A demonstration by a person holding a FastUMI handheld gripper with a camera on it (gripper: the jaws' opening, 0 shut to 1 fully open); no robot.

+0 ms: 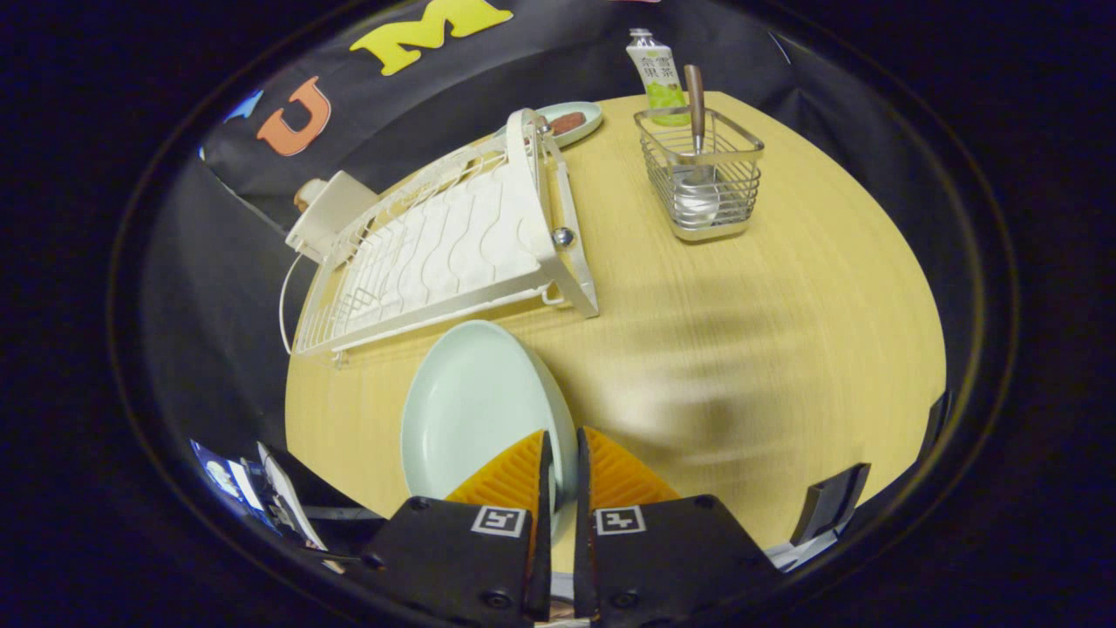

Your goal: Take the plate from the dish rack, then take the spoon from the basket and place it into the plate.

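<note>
Gripper (563,453) pinching the rim of the pale plate (471,406) — both fingers pressing it, tilted above the table (785,331), rack (453,244) beyond.

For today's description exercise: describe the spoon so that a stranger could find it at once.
On the round wooden table, beyond the claw shut on the plate, stands a wire basket. The spoon stands upright inside it, brown handle up, the basket's sole item.

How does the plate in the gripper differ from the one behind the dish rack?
The held plate is clamped by its rim in the gripper, tilted and empty. The far plate lies flat on the table beyond the dish rack, with something reddish on it. Both look pale green.
</note>
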